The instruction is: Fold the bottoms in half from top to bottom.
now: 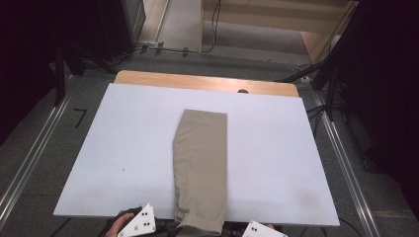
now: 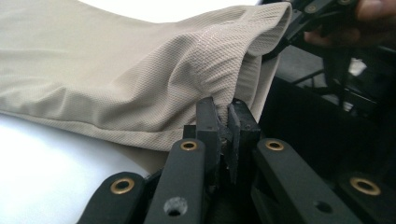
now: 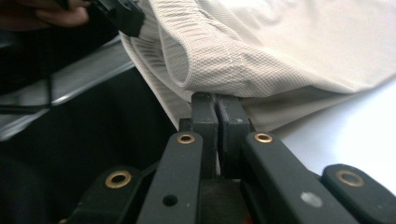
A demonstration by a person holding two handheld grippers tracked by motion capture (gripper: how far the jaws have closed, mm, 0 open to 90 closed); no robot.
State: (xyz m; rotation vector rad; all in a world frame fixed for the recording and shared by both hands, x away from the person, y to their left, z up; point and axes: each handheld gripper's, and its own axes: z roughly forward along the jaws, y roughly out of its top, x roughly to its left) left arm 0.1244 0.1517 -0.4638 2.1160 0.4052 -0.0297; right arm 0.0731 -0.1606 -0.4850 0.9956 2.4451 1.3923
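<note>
table: white board, the landmark
trousers: khaki, folded lengthwise, mid-table, waistband end overhanging table's near edge
left gripper: jaws clamped on waistband hem, off table's near edge
right gripper: jaws pinched on the hem's other corner
step, my read: fold or pull; lift both corners level, equal tension, avoid skew

I'm working in what looks like a lab or recording studio: black curtains, tripod legs, floor cables, metal floor rails around a white-topped table.
</note>
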